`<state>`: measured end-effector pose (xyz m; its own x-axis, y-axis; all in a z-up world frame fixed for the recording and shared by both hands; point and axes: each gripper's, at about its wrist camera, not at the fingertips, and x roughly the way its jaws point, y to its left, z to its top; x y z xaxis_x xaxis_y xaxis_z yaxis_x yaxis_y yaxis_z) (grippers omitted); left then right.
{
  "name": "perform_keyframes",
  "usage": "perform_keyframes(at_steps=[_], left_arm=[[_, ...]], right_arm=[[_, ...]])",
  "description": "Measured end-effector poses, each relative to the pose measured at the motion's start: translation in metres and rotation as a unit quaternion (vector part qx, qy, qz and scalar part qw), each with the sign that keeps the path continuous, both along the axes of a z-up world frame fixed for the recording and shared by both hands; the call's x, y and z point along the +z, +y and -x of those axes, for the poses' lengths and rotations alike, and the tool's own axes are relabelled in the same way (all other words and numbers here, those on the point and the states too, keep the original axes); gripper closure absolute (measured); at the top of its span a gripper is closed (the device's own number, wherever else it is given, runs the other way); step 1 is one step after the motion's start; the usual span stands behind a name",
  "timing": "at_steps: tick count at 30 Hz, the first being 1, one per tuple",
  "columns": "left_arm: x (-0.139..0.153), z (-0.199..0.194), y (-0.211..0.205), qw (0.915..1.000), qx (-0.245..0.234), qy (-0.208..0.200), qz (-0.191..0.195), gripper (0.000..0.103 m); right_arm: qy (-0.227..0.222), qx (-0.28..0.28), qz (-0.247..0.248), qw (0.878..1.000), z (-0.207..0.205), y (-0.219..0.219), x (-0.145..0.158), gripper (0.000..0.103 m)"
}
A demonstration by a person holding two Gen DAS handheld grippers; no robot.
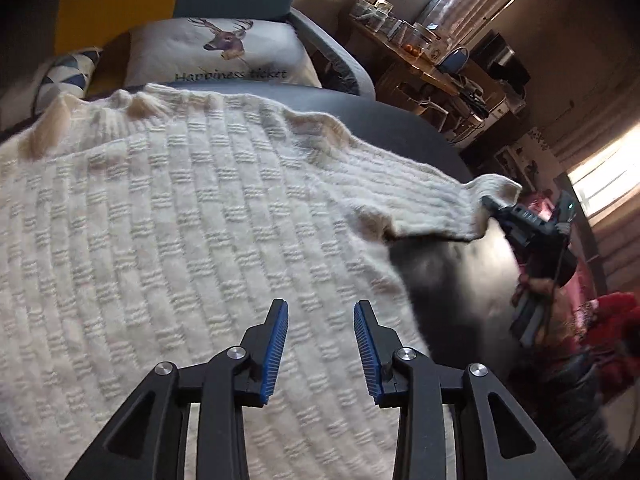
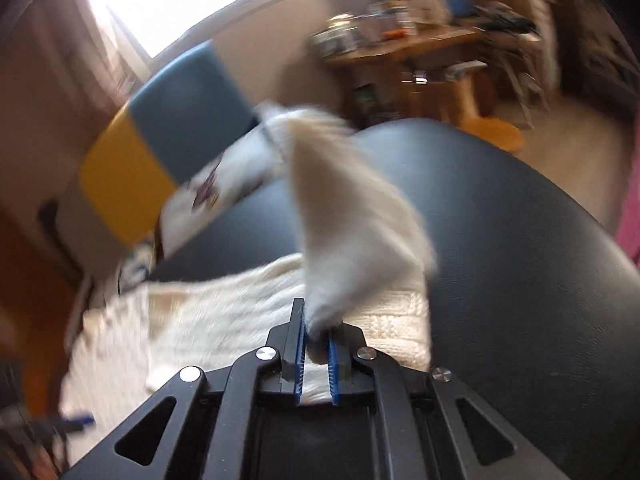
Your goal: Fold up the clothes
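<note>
**Cream sweater spread on dark seat, one sleeve end lifted**

A cream knitted sweater (image 1: pixel 192 216) is seen spread flat over a dark, smooth seat surface (image 1: pixel 400 120), its body filling most of the left wrist view. One sleeve (image 1: pixel 420 196) is stretched out to the right, and its cuff end is raised off the seat.

The left gripper (image 1: pixel 320 344) is held just above the sweater's body, its blue-padded fingers (image 1: pixel 276 344) parted by a clear gap with nothing between them; only knit fabric is seen below that gap. Whether the pads touch the fabric cannot be told.

In the right wrist view, the right gripper (image 2: pixel 318 356) is shown closed down on a fold of the sweater (image 2: pixel 352 224), with the cream cloth pinched between the blue pads and rising from the jaws in a blurred, tent-like flap. More of the knit is laid flat behind and to the left of the jaws.

That grip is confirmed from outside in the left wrist view, where the right gripper (image 1: pixel 496 206) is seen at the sleeve's tip.

A cushion printed with a deer (image 1: pixel 224 52) is propped at the back of the seat, with a patterned blue-and-white cushion (image 1: pixel 68 72) beside it. A yellow and blue backrest (image 2: pixel 160 148) is shown more fully in the right wrist view. A cluttered wooden table (image 1: pixel 420 60) stands beyond the seat.
</note>
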<state>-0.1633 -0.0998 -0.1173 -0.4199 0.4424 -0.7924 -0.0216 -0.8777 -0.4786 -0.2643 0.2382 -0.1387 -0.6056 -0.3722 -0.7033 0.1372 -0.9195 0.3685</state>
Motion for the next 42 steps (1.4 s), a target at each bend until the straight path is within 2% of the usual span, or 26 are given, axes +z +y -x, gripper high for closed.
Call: perform_keyframes(at_steps=[3, 5, 9, 12, 15, 18, 21, 25, 27, 28, 29, 30, 31, 32, 34, 36, 38, 39, 42], left_arm=[[0.008, 0.033, 0.018, 0.9966, -0.021, -0.027, -0.075, 0.067], [0.009, 0.053, 0.032, 0.9926, -0.034, -0.043, -0.108, 0.065], [0.000, 0.092, 0.065, 0.9852, -0.048, -0.081, -0.143, 0.064], [-0.015, 0.112, 0.080, 0.9746, -0.045, -0.118, -0.185, 0.064], [-0.031, 0.126, 0.088, 0.9593, -0.029, -0.152, -0.236, 0.063], [-0.036, 0.137, 0.092, 0.9523, -0.011, -0.164, -0.257, 0.061], [-0.043, 0.147, 0.094, 0.9481, 0.009, -0.174, -0.266, 0.056], [-0.055, 0.161, 0.102, 0.9427, 0.034, -0.188, -0.274, 0.056], [-0.055, 0.165, 0.109, 0.9456, 0.039, -0.179, -0.269, 0.058], [-0.054, 0.166, 0.113, 0.9490, 0.038, -0.174, -0.260, 0.063], [-0.053, 0.167, 0.116, 0.9523, 0.036, -0.169, -0.252, 0.086], [-0.050, 0.166, 0.120, 0.9590, 0.031, -0.161, -0.231, 0.096], [-0.048, 0.166, 0.124, 0.9652, 0.025, -0.153, -0.210, 0.096], [-0.042, 0.165, 0.129, 0.9725, 0.017, -0.139, -0.186, 0.096], [-0.035, 0.162, 0.132, 0.9777, 0.009, -0.122, -0.171, 0.097], [-0.014, 0.165, 0.127, 0.9810, 0.012, -0.095, -0.169, 0.097], [0.012, 0.167, 0.121, 0.9830, 0.011, -0.064, -0.172, 0.097], [0.034, 0.168, 0.117, 0.9857, 0.008, -0.038, -0.164, 0.097], [0.088, 0.170, 0.097, 0.9889, 0.013, 0.020, -0.147, 0.097]], right_arm=[[-0.008, 0.058, -0.055, 0.997, -0.003, -0.038, -0.012, 0.095], [-0.014, 0.075, -0.076, 0.994, -0.010, -0.048, -0.023, 0.095], [-0.009, 0.075, -0.069, 0.995, -0.017, -0.046, -0.025, 0.095], [0.000, 0.074, -0.071, 0.995, -0.020, -0.044, -0.021, 0.095], [0.007, 0.080, -0.078, 0.994, -0.023, -0.049, -0.017, 0.095], [0.011, 0.087, -0.080, 0.993, -0.026, -0.052, -0.018, 0.095], [0.017, 0.094, -0.086, 0.992, -0.029, -0.056, -0.018, 0.095], [0.022, 0.106, -0.097, 0.989, -0.032, -0.063, -0.018, 0.095], [0.023, 0.105, -0.098, 0.989, -0.034, -0.062, -0.018, 0.094], [0.023, 0.101, -0.095, 0.990, -0.035, -0.060, -0.018, 0.092], [0.023, 0.098, -0.091, 0.991, -0.035, -0.057, -0.017, 0.091], [0.022, 0.094, -0.081, 0.992, -0.037, -0.054, -0.016, 0.088], [0.021, 0.088, -0.064, 0.994, -0.039, -0.049, -0.013, 0.079], [0.023, 0.079, -0.049, 0.995, -0.042, -0.043, -0.010, 0.078], [0.023, 0.056, -0.009, 0.998, -0.050, -0.027, -0.005, 0.078], [0.008, 0.029, 0.061, 0.998, -0.059, -0.006, -0.007, 0.078], [-0.007, 0.002, 0.131, 0.991, -0.067, 0.015, -0.008, 0.077], [-0.017, -0.010, 0.163, 0.986, -0.070, 0.023, -0.011, 0.077], [-0.053, -0.036, 0.247, 0.967, -0.078, 0.034, -0.027, 0.075]])
